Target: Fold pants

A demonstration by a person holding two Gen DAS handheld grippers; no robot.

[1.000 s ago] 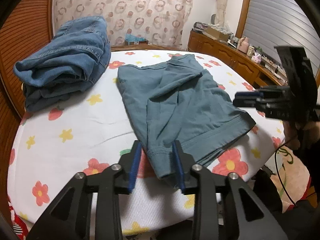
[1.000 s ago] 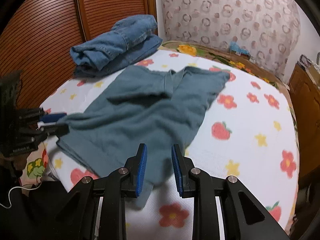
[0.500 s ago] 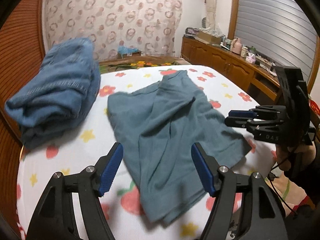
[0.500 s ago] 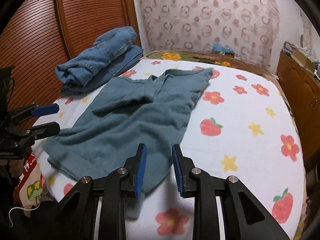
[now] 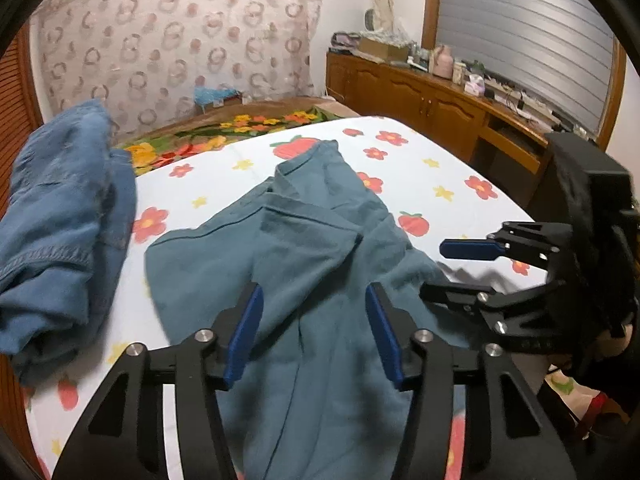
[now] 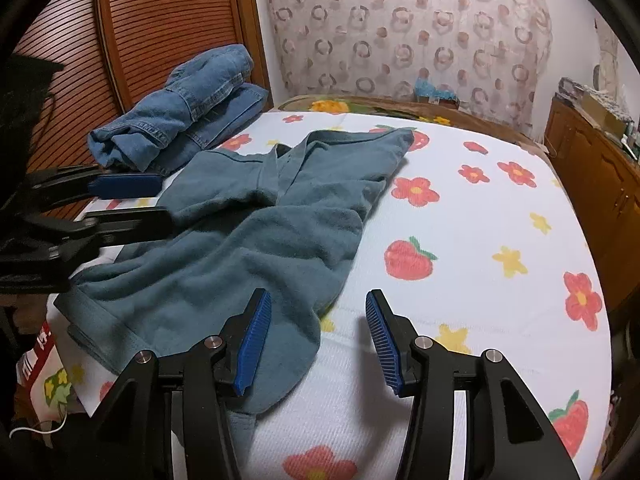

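Note:
The teal pants lie crumpled and partly folded across the flowered bed sheet. My left gripper hovers over their near end. Its jaws are closing, with cloth below the gap and nothing pinched. In the right wrist view the pants reach the bed's front edge. My right gripper is opening there, and the hem lies loose by its left finger. Each gripper shows in the other's view: the right gripper at the right, the left gripper at the left.
A folded pile of blue jeans sits at the bed's far left corner, next to a slatted wooden door. A wooden cabinet with clutter on top runs along the right wall. Bare sheet spreads right of the pants.
Both grippers have let go of the teal hem, which now rests on the bed. The left gripper moved in over the pants, spread wide, then narrowed. The right jaws widened.

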